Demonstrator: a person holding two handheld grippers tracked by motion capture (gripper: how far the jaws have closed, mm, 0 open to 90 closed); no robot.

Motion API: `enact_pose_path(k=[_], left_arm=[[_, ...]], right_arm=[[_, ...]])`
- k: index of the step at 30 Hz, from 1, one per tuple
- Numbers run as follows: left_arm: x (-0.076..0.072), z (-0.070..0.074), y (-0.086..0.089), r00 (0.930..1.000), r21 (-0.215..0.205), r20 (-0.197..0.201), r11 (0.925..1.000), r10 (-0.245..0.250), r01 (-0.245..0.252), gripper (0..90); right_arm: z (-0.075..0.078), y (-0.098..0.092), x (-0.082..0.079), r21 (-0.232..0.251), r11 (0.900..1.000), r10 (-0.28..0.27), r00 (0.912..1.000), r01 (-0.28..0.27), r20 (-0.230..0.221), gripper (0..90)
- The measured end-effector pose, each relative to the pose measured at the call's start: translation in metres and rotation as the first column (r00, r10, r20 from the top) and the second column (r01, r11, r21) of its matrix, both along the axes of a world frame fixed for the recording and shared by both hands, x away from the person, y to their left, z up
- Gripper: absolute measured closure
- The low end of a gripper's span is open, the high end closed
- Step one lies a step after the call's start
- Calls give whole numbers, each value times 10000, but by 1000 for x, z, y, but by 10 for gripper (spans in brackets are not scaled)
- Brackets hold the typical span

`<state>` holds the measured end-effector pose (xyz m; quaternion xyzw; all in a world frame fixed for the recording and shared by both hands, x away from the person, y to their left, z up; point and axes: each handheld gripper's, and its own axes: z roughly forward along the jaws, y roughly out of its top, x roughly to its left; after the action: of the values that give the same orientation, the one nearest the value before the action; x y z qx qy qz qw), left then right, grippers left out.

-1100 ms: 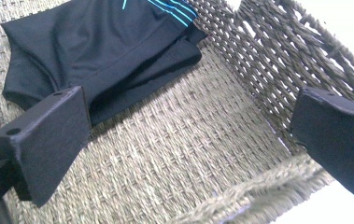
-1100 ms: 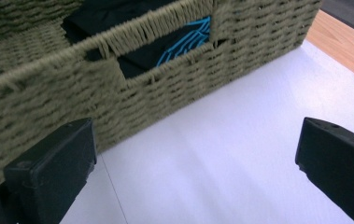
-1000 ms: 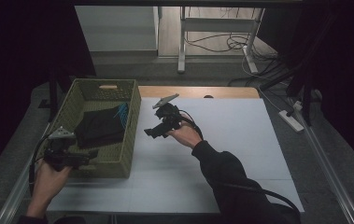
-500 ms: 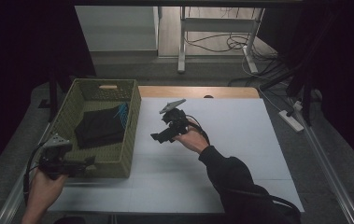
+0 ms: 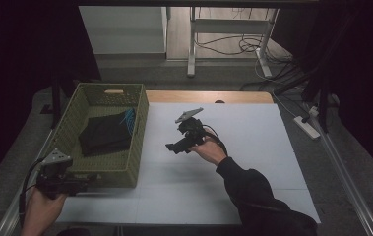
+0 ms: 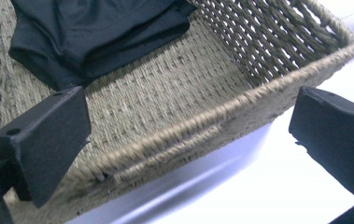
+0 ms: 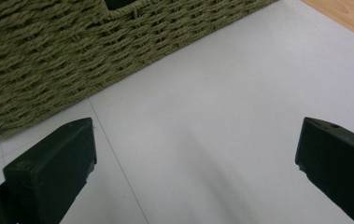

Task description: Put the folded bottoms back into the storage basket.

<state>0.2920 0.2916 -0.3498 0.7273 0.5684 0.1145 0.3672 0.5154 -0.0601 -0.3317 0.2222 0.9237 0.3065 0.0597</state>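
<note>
Fingers of the person's left hand (image 5: 39,209) wrap the left tool (image 5: 78,184) at the near left corner of the white worktop (image 5: 253,147), just in front of the near wall of the olive-green woven rectangular basket (image 5: 125,169). In the left gripper view its jaws are spread wide with nothing between them; one jaw sits over the basket's near rim, the other over the white surface beside it, and neither touches the weave.

Inside the basket lies the folded black cloth (image 5: 105,137), towards the middle and the right wall, with a small bright-blue bit (image 5: 129,119) showing at its far right edge. The left gripper view shows the cloth (image 6: 95,32) resting flat on the woven floor, well behind the rim that stands between it and the jaws.

Right of the basket, the right tool (image 5: 174,146) is held above the bare worktop by the person's right hand (image 5: 209,150), a dark sleeve (image 5: 253,196) running back to the near edge. Its jaws point towards the basket's right wall and are also wide apart and empty; the right gripper view shows only plain white surface between them, the woven wall (image 7: 62,51) near but apart. A strip of light wooden board (image 5: 208,96) borders the worktop's far edge.
</note>
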Motion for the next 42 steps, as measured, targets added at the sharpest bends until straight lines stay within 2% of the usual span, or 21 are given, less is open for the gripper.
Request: enact_pose_path(k=[15, 23, 29, 33, 42], left_arm=[[-22, -5, 1, 9991, -68, 36, 9991, 414, -414, 0], [-37, -17, -1, 9978, -279, -35, 9974, 668, -669, 0], [-42, -28, -5, 9986, -325, -164, 9982, 502, -507, 0], [-44, -32, -9, 9991, -343, 32, 9986, 414, -412, 0], [-45, -43, -14, 9996, -276, 0, 9993, 270, -270, 0]], right_arm=[[0, -21, -9, 35, 9998, -195, 9998, 195, -40, 0], [3, -37, -14, 162, 9989, -442, 9990, 442, 12, 0], [6, -47, -18, 266, 9981, -552, 9984, 549, 125, 0], [7, -55, -22, 285, 9976, -637, 9978, 632, 174, 0], [9, -71, -32, 362, 9963, -795, 9964, 784, 304, 0]])
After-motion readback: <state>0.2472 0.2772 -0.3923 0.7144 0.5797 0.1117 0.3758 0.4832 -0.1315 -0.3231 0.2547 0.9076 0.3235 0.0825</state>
